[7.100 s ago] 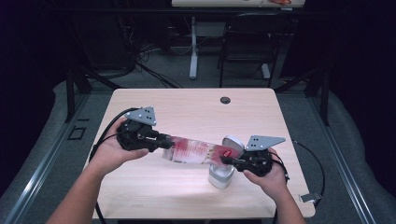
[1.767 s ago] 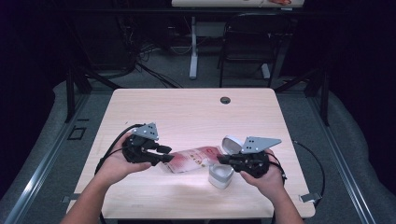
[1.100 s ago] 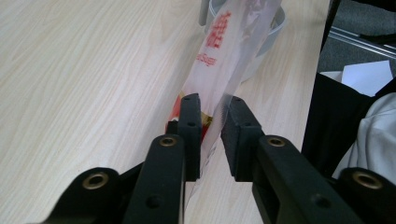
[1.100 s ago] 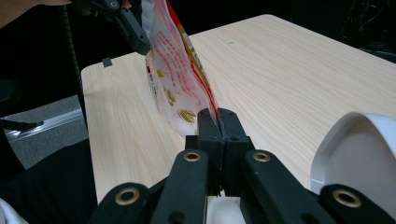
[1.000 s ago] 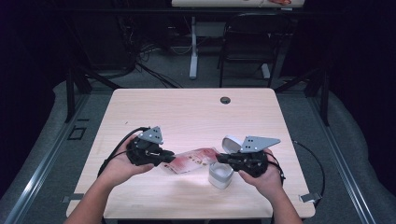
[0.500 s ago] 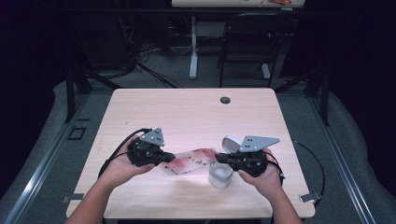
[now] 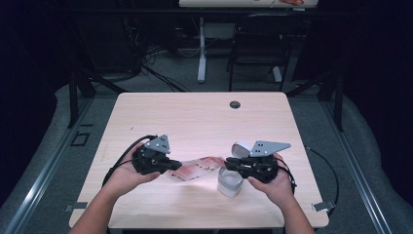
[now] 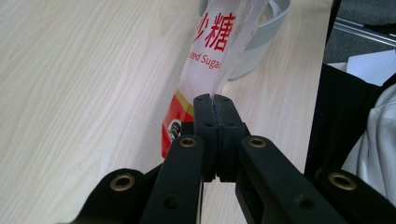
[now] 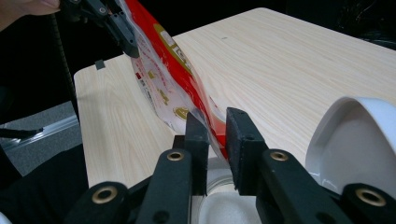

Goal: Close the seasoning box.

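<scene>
- Sugar pouch (image 7: 197, 167): a flat, glossy plastic packet, clear with red and gold print, stretched low over the table between the two grippers, its far end over the open white jar (image 7: 229, 181).
- Writing on the pouch (image 8: 215, 42): large red Chinese characters, the last reading "糖", and below them red Latin letters ending in "ted Sugar"; small print on the other side is too fine to read.
- Left gripper (image 7: 171, 165): black jaws pressed tight together, pinching the pouch's thin edge (image 8: 214, 100).
- Right gripper (image 9: 215, 123): its jaws have just been opening; the pouch's corner sits in the gap, and the pads stand apart from it.
- White jar: round, smooth, matte plastic, with its hinged lid (image 9: 359, 140) tipped up just beside the right gripper.
- Table (image 7: 195, 117): pale wood-grain top with a small dark round grommet (image 7: 235, 104) near its far edge.
</scene>
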Available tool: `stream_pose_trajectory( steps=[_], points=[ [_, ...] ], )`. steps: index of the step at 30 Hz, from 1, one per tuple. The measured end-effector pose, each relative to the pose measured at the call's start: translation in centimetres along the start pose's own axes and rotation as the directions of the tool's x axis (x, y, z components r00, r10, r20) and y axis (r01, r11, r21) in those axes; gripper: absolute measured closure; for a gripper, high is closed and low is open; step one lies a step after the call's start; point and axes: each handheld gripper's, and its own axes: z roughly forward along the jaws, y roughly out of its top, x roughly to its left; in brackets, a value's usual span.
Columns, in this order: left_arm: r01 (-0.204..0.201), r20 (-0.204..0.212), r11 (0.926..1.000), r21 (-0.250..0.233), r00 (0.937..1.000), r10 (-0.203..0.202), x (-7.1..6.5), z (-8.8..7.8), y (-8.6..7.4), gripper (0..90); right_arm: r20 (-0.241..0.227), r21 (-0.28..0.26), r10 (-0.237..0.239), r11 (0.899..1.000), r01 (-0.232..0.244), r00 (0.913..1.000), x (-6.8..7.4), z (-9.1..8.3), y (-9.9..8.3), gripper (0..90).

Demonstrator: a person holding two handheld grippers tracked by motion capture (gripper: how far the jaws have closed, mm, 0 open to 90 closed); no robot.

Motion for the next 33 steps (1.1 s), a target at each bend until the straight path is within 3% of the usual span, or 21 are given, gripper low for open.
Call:
stream_pose_trajectory(
  steps=[2, 5, 12, 27, 33],
  points=[
    [0.001, -0.011, 1.0000, 0.002, 0.9999, -0.001, 0.0, 0.1, -0.3, 90.0, 0.016, 0.007, 0.003, 1.000, -0.003, 0.9999, -0.1, 0.1, -0.1, 78.7],
    [0.010, -0.011, 0.9998, -0.018, 0.9999, -0.010, 0.3, 0.2, -1.0, 90.0, 0.003, 0.007, 0.012, 1.000, -0.012, 0.9999, -0.2, 0.3, -0.3, 81.6],
    [0.022, -0.029, 0.9986, -0.047, 0.9993, -0.023, 0.5, 0.1, -1.8, 90.0, 0.003, 0.020, -0.023, 1.000, 0.023, 0.9997, 0.5, 1.0, 0.0, 89.9],
    [0.050, -0.062, 0.9937, -0.100, 0.9965, -0.056, 1.4, 0.1, -3.5, 90.0, 0.020, 0.073, -0.075, 0.995, 0.073, 0.9970, 1.3, 2.1, 1.8, 90.0],
    [0.071, -0.039, 0.9882, -0.136, 0.9963, -0.077, 2.0, 0.7, -4.4, 89.8, 0.037, 0.115, -0.107, 0.988, 0.102, 0.9935, 1.3, 2.3, 3.0, 90.0]
  ],
)
